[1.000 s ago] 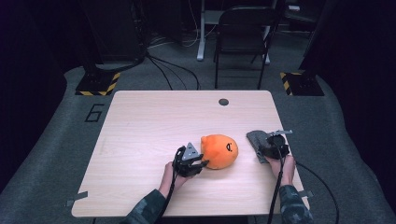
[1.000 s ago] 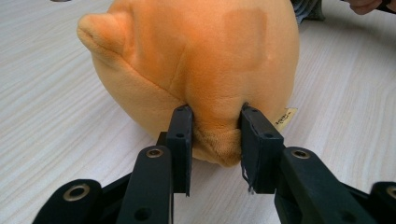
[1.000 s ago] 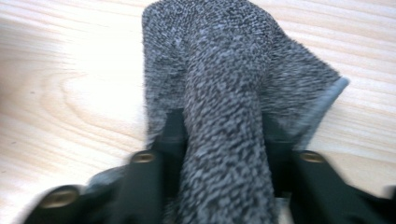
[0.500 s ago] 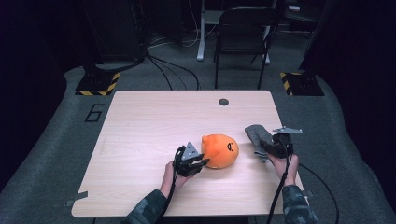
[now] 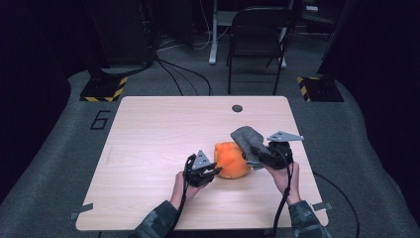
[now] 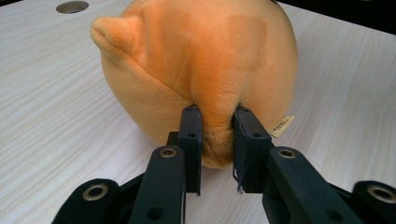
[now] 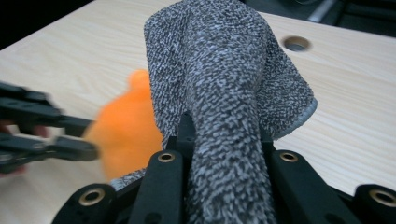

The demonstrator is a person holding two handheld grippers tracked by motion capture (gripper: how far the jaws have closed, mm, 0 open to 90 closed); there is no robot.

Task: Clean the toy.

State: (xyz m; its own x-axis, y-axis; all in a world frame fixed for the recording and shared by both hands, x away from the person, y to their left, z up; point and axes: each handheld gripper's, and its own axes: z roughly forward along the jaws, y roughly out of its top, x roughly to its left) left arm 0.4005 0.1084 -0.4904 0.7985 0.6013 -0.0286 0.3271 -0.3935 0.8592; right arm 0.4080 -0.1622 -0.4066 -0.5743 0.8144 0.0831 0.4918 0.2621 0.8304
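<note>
table [image 5: 148, 148] of pale wood carries an orange plush toy [image 5: 231, 159] right of centre, near the front edge. left gripper [image 5: 202, 170] sits at the toy's left side; right gripper [image 5: 261, 154] is raised just right of the toy, holding a grey cloth [image 5: 246, 140]. left gripper view resolves what the high view cannot: its jaws, just closing, pinch a fold of orange plush, beside a small sewn label [image 6: 281, 126]. right gripper view shows its jaws clamped on the cloth, a speckled terry fabric with a stitched edge, draped upward. toy is rounded, with a small nub.
</note>
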